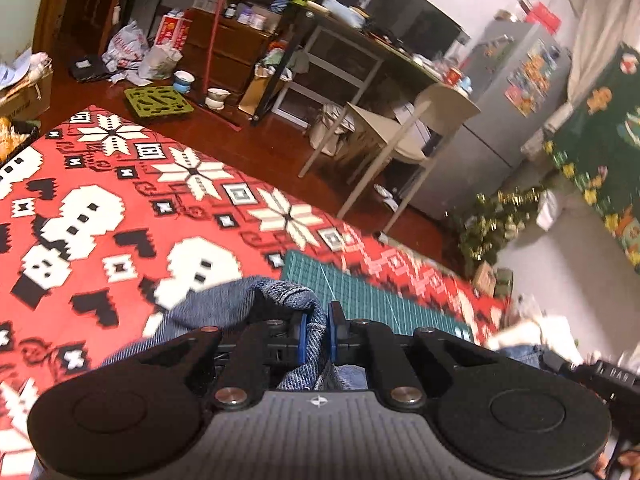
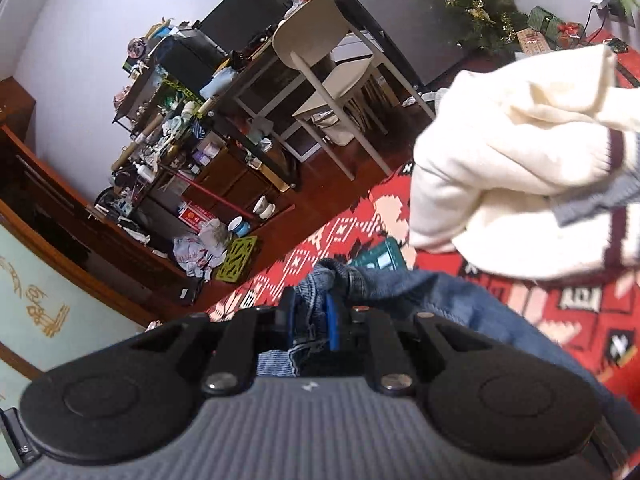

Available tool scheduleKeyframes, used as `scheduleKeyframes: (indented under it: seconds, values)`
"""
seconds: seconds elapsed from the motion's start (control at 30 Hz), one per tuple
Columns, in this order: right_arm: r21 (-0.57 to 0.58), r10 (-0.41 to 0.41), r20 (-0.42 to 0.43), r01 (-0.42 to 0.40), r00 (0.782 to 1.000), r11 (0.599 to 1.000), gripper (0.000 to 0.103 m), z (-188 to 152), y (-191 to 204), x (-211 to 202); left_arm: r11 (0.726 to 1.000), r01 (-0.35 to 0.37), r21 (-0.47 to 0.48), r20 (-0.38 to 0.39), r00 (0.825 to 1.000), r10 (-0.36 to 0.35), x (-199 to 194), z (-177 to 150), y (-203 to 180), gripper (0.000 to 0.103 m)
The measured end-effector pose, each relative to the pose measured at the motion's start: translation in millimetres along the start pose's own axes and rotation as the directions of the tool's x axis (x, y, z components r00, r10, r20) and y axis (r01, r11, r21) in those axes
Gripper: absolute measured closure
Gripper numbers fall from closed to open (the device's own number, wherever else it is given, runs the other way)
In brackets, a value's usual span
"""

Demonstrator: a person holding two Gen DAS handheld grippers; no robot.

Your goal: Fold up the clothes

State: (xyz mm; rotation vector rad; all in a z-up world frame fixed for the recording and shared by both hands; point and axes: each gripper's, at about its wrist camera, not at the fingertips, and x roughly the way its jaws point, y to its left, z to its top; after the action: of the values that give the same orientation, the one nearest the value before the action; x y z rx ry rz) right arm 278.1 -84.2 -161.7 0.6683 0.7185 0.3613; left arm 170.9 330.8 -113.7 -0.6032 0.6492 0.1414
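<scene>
Blue pads of the left gripper [image 1: 316, 336] were clamped on a bunched fold of blue denim garment [image 1: 224, 300], the cloth rising between the jaws and draping away to the left over the red patterned cloth [image 1: 100, 216] that covered the work surface. Beyond the pads lay a green cutting mat [image 1: 360, 292], ruled with a fine grid and resting flat on the red cloth.

Similarly, the right gripper [image 2: 310, 318] was pinched on another gathered edge of the same denim garment [image 2: 420, 292], which spread to the right below a cream knitted garment [image 2: 500, 168]. That knit, soft and thick with a dark red stripe near a grey ribbed hem, appeared heaped on the red patterned cloth [image 2: 580, 320]; whether it rested on the denim could not be told.

Both grippers pointed forward and downward over the surface, their black linkages and ribbed grey bodies filling the lower part of each view.

Further out, dark red-brown wooden flooring [image 1: 240, 140] surrounded the surface. A pale chair [image 1: 392, 136] stood at a black-framed table, with cluttered shelving [image 2: 172, 128] along the white wall, a grey refrigerator [image 1: 500, 112] carrying magnets, and a small decorated tree [image 1: 492, 224] on the floor.
</scene>
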Motion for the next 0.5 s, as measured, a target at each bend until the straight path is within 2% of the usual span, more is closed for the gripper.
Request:
scheduleKeyframes:
  seconds: [0.07, 0.13, 0.17, 0.2, 0.27, 0.33, 0.4, 0.47, 0.5]
  values:
    - [0.0, -0.001, 0.004, 0.001, 1.0, 1.0, 0.085, 5, -1, 14, 0.999, -0.002, -0.044, -0.001, 1.0, 0.002, 11, 9, 10, 0.093]
    - [-0.001, -0.009, 0.017, 0.009, 1.0, 1.0, 0.076, 8, -3, 28, 0.997, -0.004, -0.079, 0.006, 1.0, 0.005, 22, 14, 18, 0.092]
    - [-0.004, -0.007, 0.025, 0.007, 1.0, 1.0, 0.074, 9, -3, 33, 0.996, -0.01, -0.086, 0.016, 1.0, 0.011, 26, 14, 21, 0.084]
    - [-0.009, -0.003, 0.034, 0.003, 0.999, 1.0, 0.071, 9, -3, 37, 0.996, -0.015, -0.093, 0.027, 0.999, 0.017, 30, 14, 24, 0.07]
    - [-0.017, 0.01, 0.049, -0.009, 0.999, 1.0, 0.066, 9, -3, 44, 0.997, -0.022, -0.08, 0.045, 0.999, 0.026, 32, 15, 25, 0.052]
    - [-0.03, 0.026, 0.054, -0.024, 0.998, 0.999, 0.053, 8, 0, 46, 0.997, -0.025, -0.068, 0.062, 0.998, 0.029, 30, 15, 24, 0.046]
    - [-0.054, 0.033, 0.061, -0.029, 0.998, 0.998, 0.046, 7, 4, 47, 0.997, -0.01, -0.073, 0.071, 0.997, 0.015, 28, 18, 24, 0.04]
    - [-0.098, 0.02, 0.075, -0.013, 0.997, 0.995, 0.035, 7, 12, 45, 0.997, -0.001, -0.074, 0.077, 0.997, 0.007, 24, 18, 25, 0.038]
    - [-0.119, 0.014, 0.078, -0.005, 0.997, 0.993, 0.023, 6, 16, 43, 0.998, -0.007, -0.066, 0.075, 0.997, 0.012, 22, 18, 24, 0.038]
